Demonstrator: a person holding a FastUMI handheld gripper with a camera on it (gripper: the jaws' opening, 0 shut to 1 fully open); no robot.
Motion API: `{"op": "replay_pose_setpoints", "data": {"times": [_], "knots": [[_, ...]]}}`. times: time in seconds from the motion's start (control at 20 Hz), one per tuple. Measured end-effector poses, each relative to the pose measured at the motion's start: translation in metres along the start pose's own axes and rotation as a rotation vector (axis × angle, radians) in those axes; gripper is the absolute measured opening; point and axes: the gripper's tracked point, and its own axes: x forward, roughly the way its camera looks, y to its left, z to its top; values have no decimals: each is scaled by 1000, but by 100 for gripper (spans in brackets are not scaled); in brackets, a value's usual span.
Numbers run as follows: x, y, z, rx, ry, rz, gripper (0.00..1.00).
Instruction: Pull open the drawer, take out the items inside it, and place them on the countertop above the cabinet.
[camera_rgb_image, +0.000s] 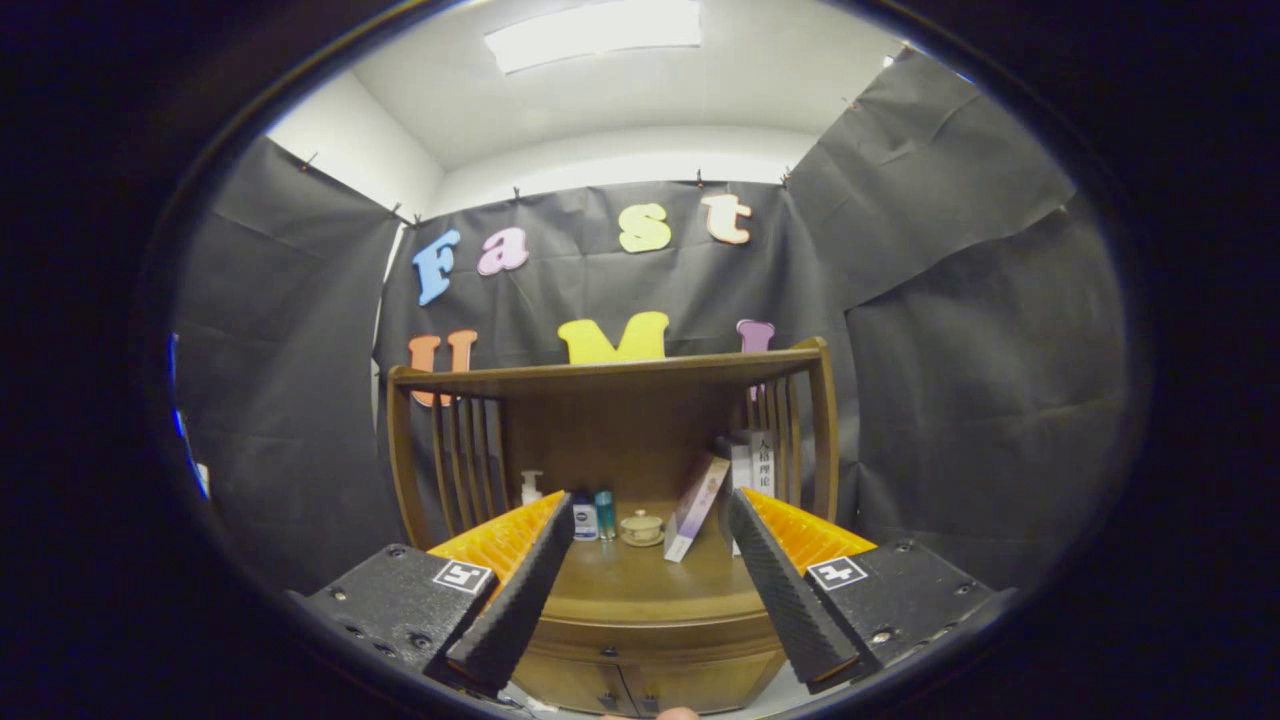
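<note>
A brown wooden cabinet (640, 640) stands ahead, with a countertop (640, 575) under a slatted shelf frame (610, 375). Its front panels (590, 685) with small dark knobs (610, 700) show low between my fingers, and they look closed. My gripper (650, 515) is open, held above and in front of the countertop, with nothing between its fingers. The fingers (520, 590) frame the countertop from both sides. The drawer's contents are hidden.
At the back of the countertop stand a white pump bottle (531, 487), a small white-and-blue jar (585, 520), a teal bottle (605, 513), a small lidded ceramic cup (641, 527), a leaning box (696, 508) and upright white boxes (752, 465). Black cloth walls surround the cabinet.
</note>
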Motion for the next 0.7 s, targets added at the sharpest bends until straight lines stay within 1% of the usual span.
{"op": "replay_pose_setpoints", "data": {"times": [0.2,0.35,0.45,0.7], "knots": [[12,15,-40,26,24,36,99],[27,18,-83,38,62,22,99],[37,24,-117,46,95,29,99],[64,39,-212,67,231,55,98]]}}
